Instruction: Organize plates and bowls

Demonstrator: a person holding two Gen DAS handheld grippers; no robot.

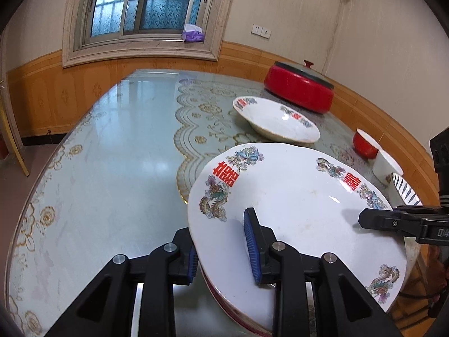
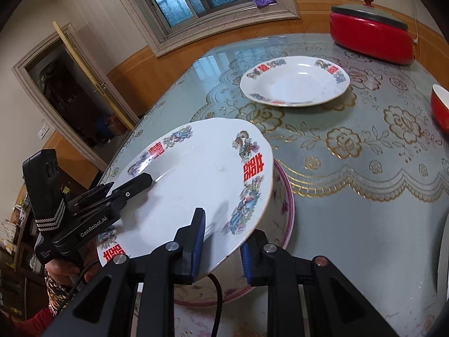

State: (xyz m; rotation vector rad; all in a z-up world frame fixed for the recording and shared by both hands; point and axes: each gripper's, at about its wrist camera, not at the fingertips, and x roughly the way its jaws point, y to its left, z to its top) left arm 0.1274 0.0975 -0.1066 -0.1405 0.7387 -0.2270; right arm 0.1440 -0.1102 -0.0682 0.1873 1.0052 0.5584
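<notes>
Holding the white plate (image 1: 297, 210) from two sides, you have both tools angled downward and clamped on its rim: your left tool (image 1: 224, 248) pinches the near edge with one blue ribbed pad (image 1: 251, 248) on the upper face and the other beneath, and your right tool (image 2: 223, 245) grips the opposite edge the same way, one pad on top, one below. In the right wrist view your left tool appears at the far left edge of the plate, with your hand (image 2: 63, 271) wrapped around its handle below a patterned sleeve. The plate is tilted and lifted off the worktop (image 1: 112, 168), hanging over a pink-rimmed floral bowl (image 2: 283, 196) that sits on the surface just beneath it. The plate is glossy glazed ceramic, round with a slightly scalloped rim, printed with red characters and dragon and phoenix motifs. A second plate (image 2: 294, 84) of the same pattern lies flat farther out on the worktop, well apart. The worktop is glass-smooth and reflective, laid with a pale lace-like cloth (image 2: 364, 146) with gold flower outlines. A red lidded pot (image 1: 300, 88) stands at the far edge, with a small red bowl (image 1: 364, 143) and a white bowl (image 1: 385, 165) off to the right.
</notes>
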